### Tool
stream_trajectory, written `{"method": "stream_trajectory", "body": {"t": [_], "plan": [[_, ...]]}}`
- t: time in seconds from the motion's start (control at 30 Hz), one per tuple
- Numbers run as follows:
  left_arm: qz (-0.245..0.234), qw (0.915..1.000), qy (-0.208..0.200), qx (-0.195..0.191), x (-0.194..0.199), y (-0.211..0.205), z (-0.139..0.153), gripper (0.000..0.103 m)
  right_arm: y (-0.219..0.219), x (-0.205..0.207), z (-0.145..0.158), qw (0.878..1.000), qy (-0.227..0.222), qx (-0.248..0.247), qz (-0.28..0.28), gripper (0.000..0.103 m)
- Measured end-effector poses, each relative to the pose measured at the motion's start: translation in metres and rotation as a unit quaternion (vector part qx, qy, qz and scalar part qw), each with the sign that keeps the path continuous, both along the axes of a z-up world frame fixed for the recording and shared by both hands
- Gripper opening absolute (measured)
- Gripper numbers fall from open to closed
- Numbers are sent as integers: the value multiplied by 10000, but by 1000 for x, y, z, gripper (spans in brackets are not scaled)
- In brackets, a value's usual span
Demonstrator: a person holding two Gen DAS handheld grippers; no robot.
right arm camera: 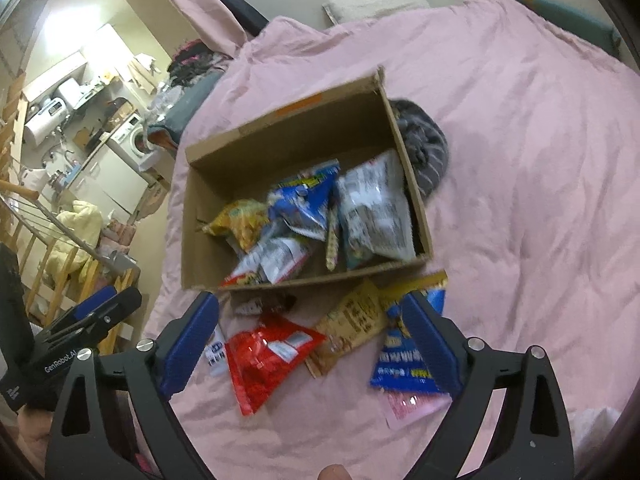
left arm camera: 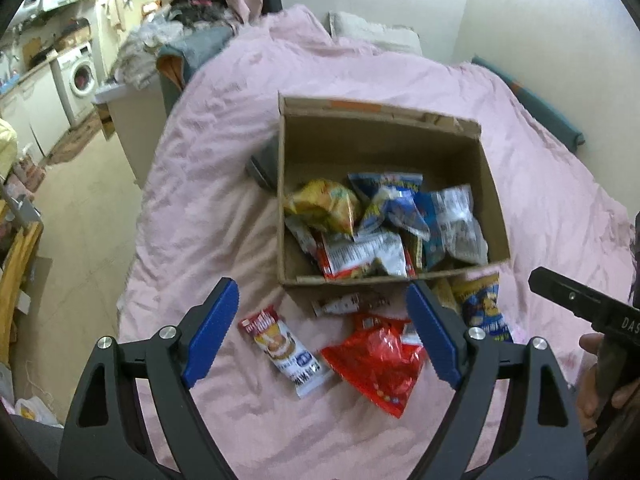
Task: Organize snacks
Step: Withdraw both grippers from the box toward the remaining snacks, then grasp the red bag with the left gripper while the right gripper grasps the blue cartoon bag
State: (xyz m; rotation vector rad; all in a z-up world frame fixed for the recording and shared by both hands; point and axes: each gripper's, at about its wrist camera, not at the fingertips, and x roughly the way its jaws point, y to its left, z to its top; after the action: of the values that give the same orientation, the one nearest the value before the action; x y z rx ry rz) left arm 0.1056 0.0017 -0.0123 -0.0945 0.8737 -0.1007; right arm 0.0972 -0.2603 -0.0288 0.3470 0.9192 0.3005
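Observation:
An open cardboard box [left arm camera: 496,216] [right arm camera: 192,248] sits on the pink bedspread and holds several snack packets. In front of it lie a red bag [left arm camera: 380,364] [right arm camera: 266,360], a red-and-white packet [left arm camera: 284,350], a small wrapped bar [left arm camera: 340,304], a tan packet [right arm camera: 352,328] and a blue-and-yellow bag [left arm camera: 486,308] [right arm camera: 404,356]. My left gripper [left arm camera: 320,332] hangs open above the red bag and red-and-white packet, nothing between its blue pads. My right gripper [right arm camera: 316,340] is open over the red bag and tan packet, gripping nothing.
A grey striped cloth [right arm camera: 424,144] [left arm camera: 264,164] lies beside the box. A pale pillow [left arm camera: 372,32] rests at the bed's head by the wall. Left of the bed are piled clothes [left arm camera: 176,28], a washing machine [left arm camera: 80,76] and wooden racks [right arm camera: 60,264]. A pink packet [right arm camera: 412,404] peeks from under the blue bag.

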Motion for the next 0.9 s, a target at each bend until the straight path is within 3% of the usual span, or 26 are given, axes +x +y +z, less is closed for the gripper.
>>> {"method": "stream_trajectory", "body": {"t": [0.07,0.3,0.47,0.67,0.73,0.8,0.9], "plan": [[14,9997,216,-103,3,0,-10,91,-7,0,-6,9999,123,11,-90,101],[-27,9947,970,-339,11,0,-44,92,-32,3,-25,9970,611,3,-485,103],[-424,9837,1651,-565,25,-22,-72,92,-44,0,-32,9952,768,-54,-607,103],[-783,9759,2017,-300,44,-60,-94,92,-51,0,-39,9938,887,-198,-643,103],[-922,9730,2116,7,50,-72,-103,92,-54,0,-41,9932,927,-217,-664,103],[-1201,9664,2195,582,53,-88,-116,92,-56,0,-43,9926,989,-228,-668,103],[-1460,9608,2300,518,52,-96,-126,92,-57,0,-45,9919,1044,-261,-671,103]]}}
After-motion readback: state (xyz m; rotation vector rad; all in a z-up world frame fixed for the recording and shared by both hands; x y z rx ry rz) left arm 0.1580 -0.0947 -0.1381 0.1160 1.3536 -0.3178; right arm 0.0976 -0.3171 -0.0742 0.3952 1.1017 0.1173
